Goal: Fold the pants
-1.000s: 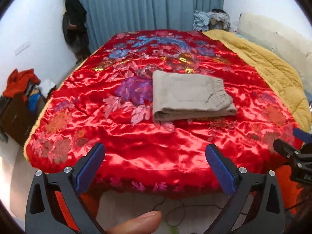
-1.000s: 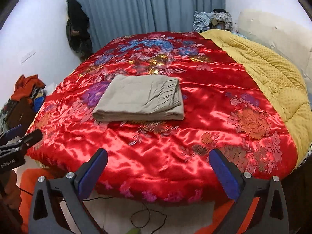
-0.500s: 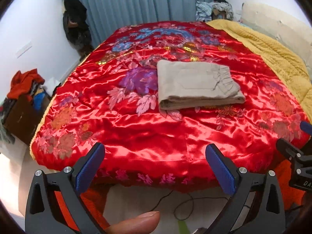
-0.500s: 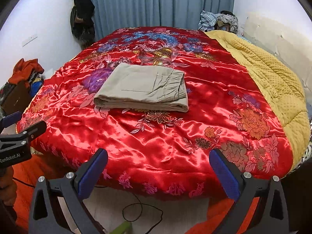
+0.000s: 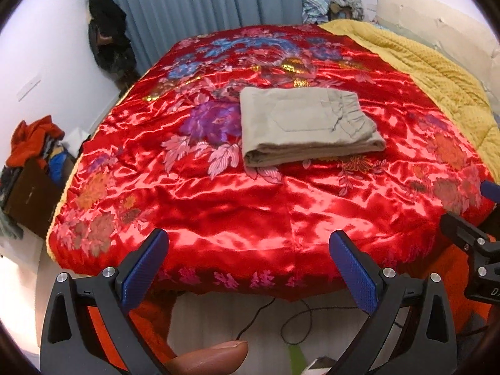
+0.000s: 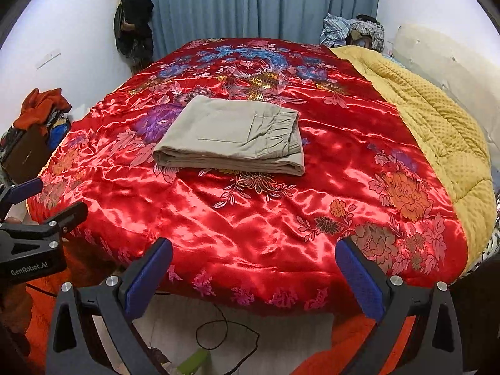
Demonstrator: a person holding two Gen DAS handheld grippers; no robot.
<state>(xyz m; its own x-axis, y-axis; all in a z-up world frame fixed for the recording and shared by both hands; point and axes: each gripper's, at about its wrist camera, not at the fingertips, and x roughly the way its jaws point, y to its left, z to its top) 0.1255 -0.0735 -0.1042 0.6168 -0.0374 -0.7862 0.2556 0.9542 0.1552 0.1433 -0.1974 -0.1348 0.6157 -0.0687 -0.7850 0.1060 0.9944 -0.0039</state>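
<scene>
Both grippers hang off the near edge of the bed, jaws spread wide and holding nothing. Left gripper (image 5: 248,268) shows blue pads (image 5: 142,270) and a fingertip (image 5: 209,357) of the person below it; the right gripper (image 6: 254,276) sits beside it, its body also showing at the right edge of the left view. In the right view the left gripper's black body (image 6: 29,250) carries white lettering that reads "GenRobot.AI".

Beyond the fingers lies a red satin quilt (image 5: 250,212) with a flower pattern, covering most of the bed. On it, well apart from both grippers and near the middle, rest the pants (image 5: 307,128), beige, folded into a flat rectangle with the elastic waistband at the right end and the folded edge facing near. A yellow blanket (image 6: 437,131) runs along the right side of the bed.

At far left a dark box (image 6: 23,153) on the floor holds a heap of clothes, an orange garment (image 6: 42,107) on top. Dark clothes (image 6: 134,25) hang by the blue curtain (image 6: 256,3) at the far wall. A black cable (image 6: 225,332) loops on the floor under the near edge.
</scene>
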